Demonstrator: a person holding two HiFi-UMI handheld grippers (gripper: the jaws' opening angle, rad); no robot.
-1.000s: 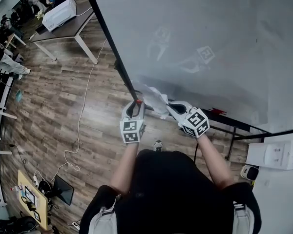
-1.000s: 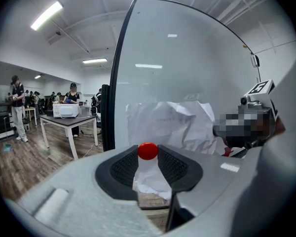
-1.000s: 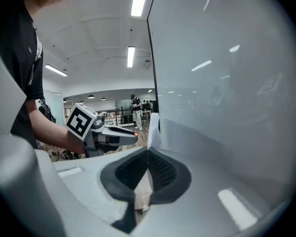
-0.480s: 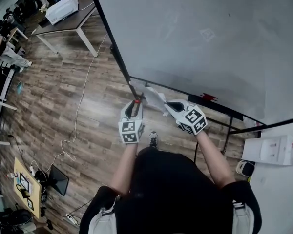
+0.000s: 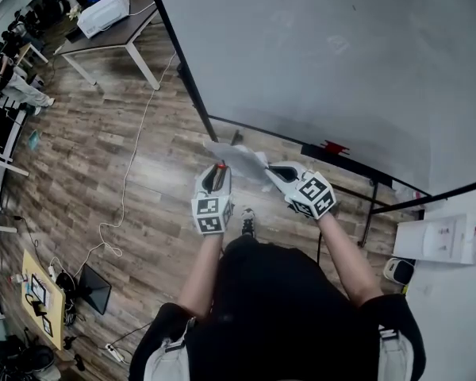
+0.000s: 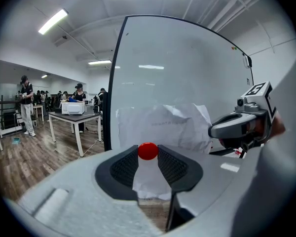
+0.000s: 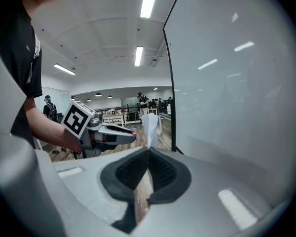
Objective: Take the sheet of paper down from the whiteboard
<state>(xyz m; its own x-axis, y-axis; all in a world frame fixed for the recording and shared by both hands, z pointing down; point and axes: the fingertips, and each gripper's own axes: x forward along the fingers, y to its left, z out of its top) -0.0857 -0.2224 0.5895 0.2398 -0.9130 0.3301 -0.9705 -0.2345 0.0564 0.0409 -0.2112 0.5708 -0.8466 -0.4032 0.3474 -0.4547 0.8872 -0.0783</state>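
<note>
Head view, one sheet (image 5: 236, 158), one magnet (image 5: 221, 166), two tongs (image 5: 219, 171) (image 5: 270, 168)

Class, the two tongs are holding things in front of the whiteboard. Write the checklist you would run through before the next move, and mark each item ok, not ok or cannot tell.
1. Crumpled white sheet of paper is off the large whiteboard: ok, it hangs clear of the board in the head view.
2. Right tongs are closed on the sheet's edge: ok.
3. Left tongs are gripping the small red round magnet: ok, it is pinched at the tips.
4. Magnet is free of the sheet: cannot tell, paper shows right behind it.
5. Sheet is untorn: cannot tell, it is creased.
</note>
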